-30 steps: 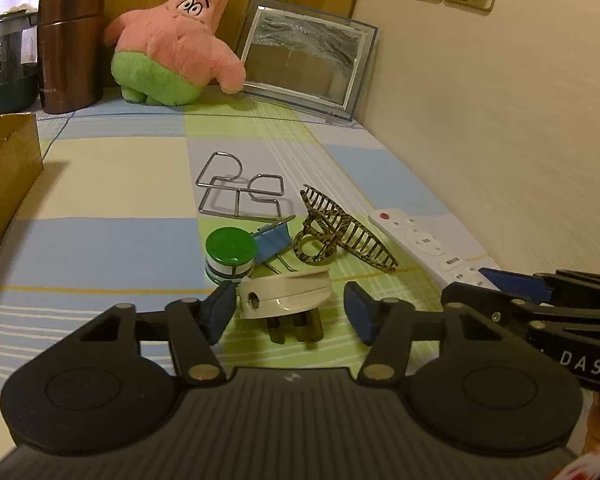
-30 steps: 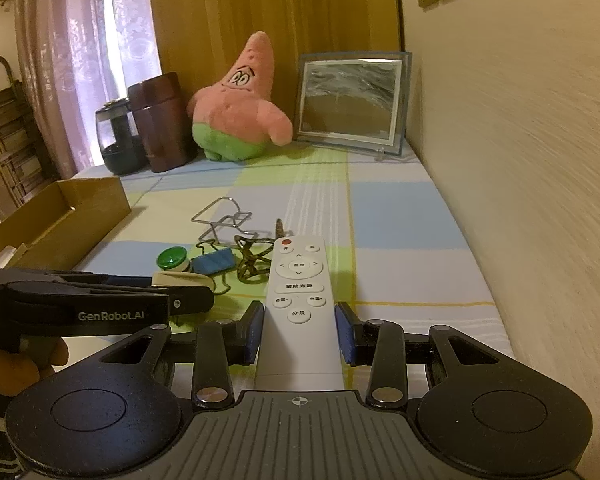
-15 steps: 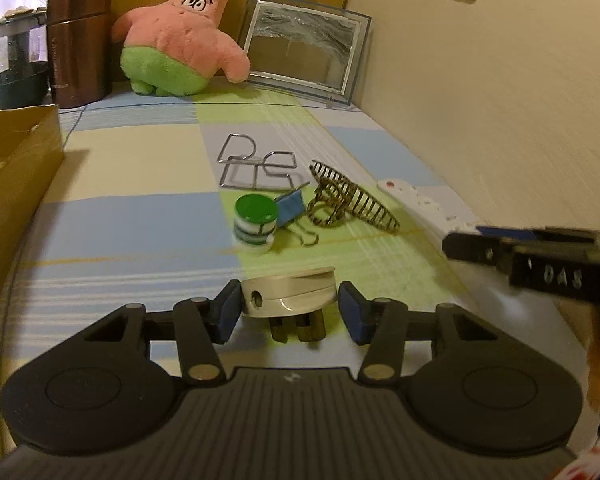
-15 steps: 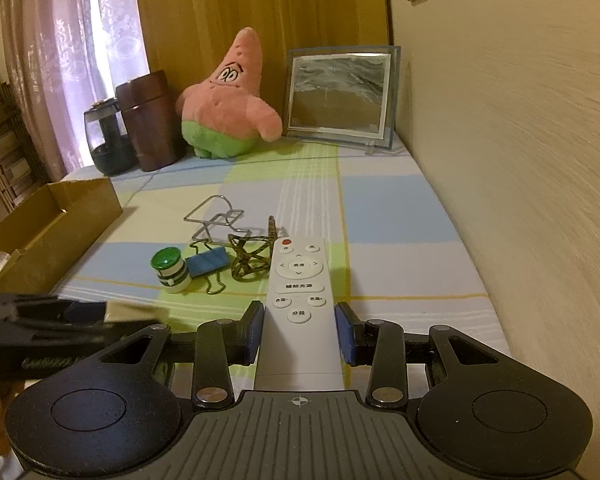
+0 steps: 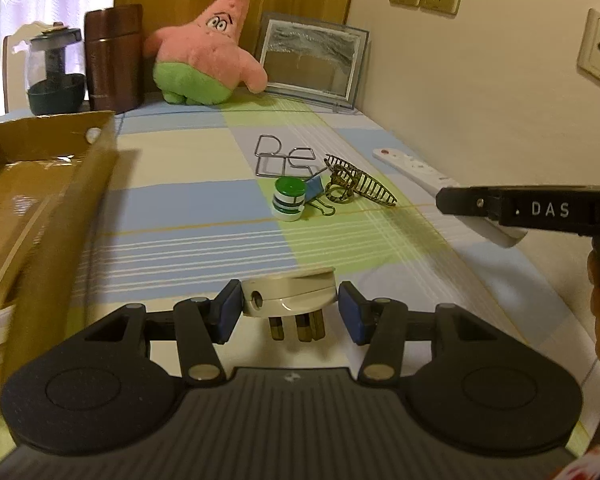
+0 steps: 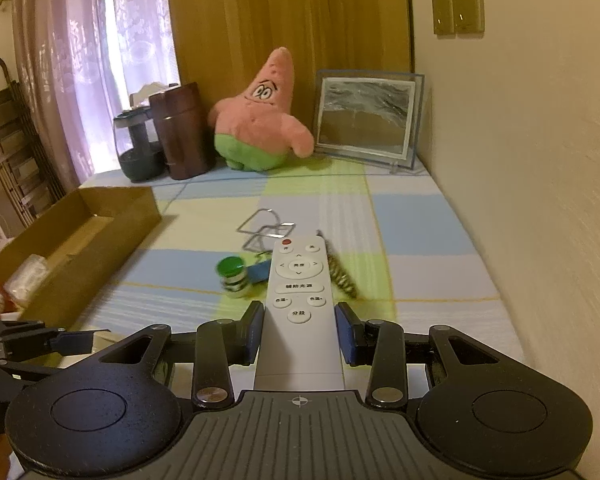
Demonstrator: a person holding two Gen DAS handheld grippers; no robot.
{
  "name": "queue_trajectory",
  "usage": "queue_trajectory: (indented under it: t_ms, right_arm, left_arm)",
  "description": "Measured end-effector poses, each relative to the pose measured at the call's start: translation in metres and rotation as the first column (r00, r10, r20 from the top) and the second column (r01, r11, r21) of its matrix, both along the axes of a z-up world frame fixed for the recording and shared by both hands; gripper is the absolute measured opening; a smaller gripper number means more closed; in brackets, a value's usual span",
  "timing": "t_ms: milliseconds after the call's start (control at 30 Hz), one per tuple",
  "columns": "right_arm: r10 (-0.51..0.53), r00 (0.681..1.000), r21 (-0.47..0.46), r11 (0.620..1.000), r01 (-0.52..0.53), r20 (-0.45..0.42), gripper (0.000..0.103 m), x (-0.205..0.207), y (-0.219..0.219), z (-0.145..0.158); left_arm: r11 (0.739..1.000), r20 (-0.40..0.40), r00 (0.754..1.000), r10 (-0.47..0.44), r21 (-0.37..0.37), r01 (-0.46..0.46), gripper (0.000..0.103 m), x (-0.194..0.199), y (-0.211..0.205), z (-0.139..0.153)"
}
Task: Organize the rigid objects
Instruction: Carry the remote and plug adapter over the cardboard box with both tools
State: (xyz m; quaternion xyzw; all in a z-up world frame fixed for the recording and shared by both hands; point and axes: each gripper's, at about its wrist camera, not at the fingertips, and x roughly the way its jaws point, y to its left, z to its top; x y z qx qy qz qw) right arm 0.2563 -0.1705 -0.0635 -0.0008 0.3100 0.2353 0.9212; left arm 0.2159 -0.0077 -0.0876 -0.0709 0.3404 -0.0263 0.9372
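Waiting at left, the cardboard box (image 5: 40, 184) holds little; the left gripper (image 5: 288, 312) clenches a white plug (image 5: 288, 296), the right gripper (image 6: 299, 330) a remote (image 6: 299, 280). Bottle (image 5: 289, 198), binder clip (image 5: 314, 192), hair claw (image 5: 360, 184) and wire puzzle (image 5: 284, 156) remain on the bed.

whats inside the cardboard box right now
In the right wrist view the cardboard box holds a clear plastic packet near its close end. The far part of the floor looks bare. The near wall hides whatever lies against it.
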Motion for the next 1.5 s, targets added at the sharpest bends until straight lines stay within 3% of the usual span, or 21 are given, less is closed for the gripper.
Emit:
queue_trajectory:
  t_ms: [900, 1500]
  right_arm:
    - [0.034, 0.999, 0.061, 0.998, -0.032, -0.022, 0.035, -0.12, 0.086, 0.034]
    - [0.183, 0.983, 0.112, 0.977, -0.18, -0.019, 0.035, -0.151, 0.169, 0.048]
  left_arm:
    - [0.997, 0.065, 0.997, 0.042, 0.058, -0.046, 0.047, -0.126, 0.08, 0.069]
    - [0.981, 0.079, 0.986, 0.15, 0.11, -0.158, 0.047, -0.168, 0.163, 0.092]
